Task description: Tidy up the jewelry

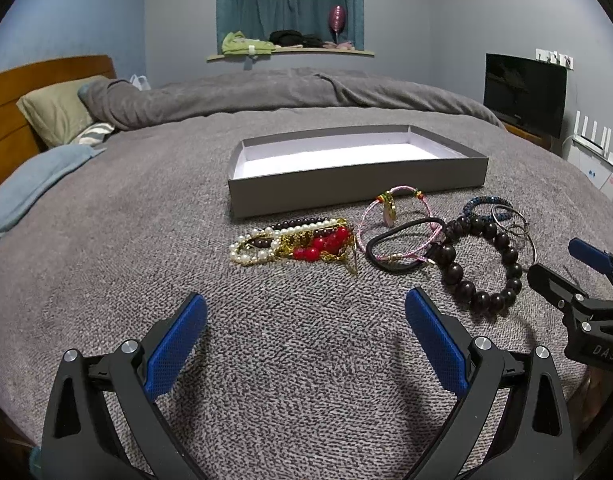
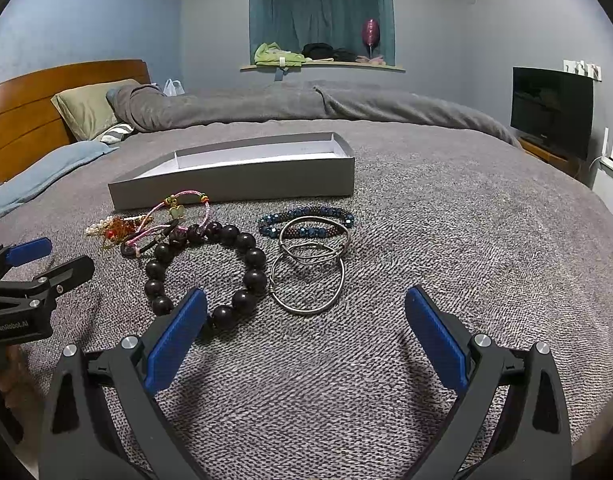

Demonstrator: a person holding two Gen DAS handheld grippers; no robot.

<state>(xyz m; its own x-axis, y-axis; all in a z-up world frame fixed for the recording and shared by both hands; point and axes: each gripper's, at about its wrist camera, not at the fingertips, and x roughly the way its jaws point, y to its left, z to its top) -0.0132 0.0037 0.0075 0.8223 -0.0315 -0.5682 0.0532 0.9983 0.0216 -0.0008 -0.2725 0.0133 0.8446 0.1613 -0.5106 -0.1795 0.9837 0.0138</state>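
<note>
So, left gripper [image 1: 306, 312] is spread wide, nothing between its blue pads [image 1: 174, 346], hovering over bare grey blanket [image 1: 106, 272]. The jewelry sits ahead of it: pearl, red bead and gold chain tangle [image 1: 294, 242] just past the gap, black hair tie [image 1: 402, 246] and pink cord bracelet [image 1: 398, 216] to the right of that. Right gripper [image 2: 306, 312] is also wide open and empty. Its left pad [image 2: 178, 344] overlaps the near edge of the dark wooden bead bracelet [image 2: 210, 268] in view; contact can't be told. Silver bangles [image 2: 310, 276] lie ahead between its fingers, touching the bead bracelet, with the blue beaded bracelet [image 2: 306, 220] just behind. Grey open box [image 2: 234, 180] sits beyond all the jewelry, white inside, nothing visible in it.
</note>
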